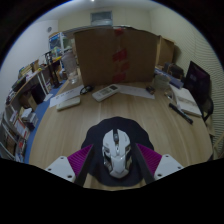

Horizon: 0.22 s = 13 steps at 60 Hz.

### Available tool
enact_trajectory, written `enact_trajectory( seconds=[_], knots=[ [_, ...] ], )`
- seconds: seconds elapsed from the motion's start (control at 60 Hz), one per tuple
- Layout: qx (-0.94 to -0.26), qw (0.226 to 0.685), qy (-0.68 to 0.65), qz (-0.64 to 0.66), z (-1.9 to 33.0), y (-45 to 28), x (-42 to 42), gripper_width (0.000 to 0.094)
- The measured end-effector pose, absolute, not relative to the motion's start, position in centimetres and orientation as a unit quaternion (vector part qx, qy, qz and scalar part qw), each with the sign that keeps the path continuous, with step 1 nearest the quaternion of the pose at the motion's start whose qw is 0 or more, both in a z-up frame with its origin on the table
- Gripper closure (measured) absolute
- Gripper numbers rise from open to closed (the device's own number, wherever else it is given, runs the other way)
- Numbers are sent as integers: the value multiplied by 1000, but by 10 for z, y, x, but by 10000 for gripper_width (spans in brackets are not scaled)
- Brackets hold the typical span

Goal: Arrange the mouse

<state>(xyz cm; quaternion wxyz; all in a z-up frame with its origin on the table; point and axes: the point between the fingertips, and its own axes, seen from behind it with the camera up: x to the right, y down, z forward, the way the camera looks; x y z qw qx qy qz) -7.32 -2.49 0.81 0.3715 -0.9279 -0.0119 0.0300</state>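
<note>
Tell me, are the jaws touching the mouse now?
Cannot tell. In the gripper view, the mouse sits on a dark mat between the purple pads of the gripper, but no clear contact or gap shows.

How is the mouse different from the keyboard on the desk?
The mouse is rounded, black with a white middle; the keyboard is flat, long and pale. The mouse sits between the gripper fingers on a dark mat; the keyboard lies far beyond them. Both rest on the desk.
</note>
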Motion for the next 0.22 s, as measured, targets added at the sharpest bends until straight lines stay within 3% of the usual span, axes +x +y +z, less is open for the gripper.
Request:
enact_trajectory(
  seconds=[0.217],
  knots=[
    [-925,379,22,0,55,-97,-97,99]
  ],
)
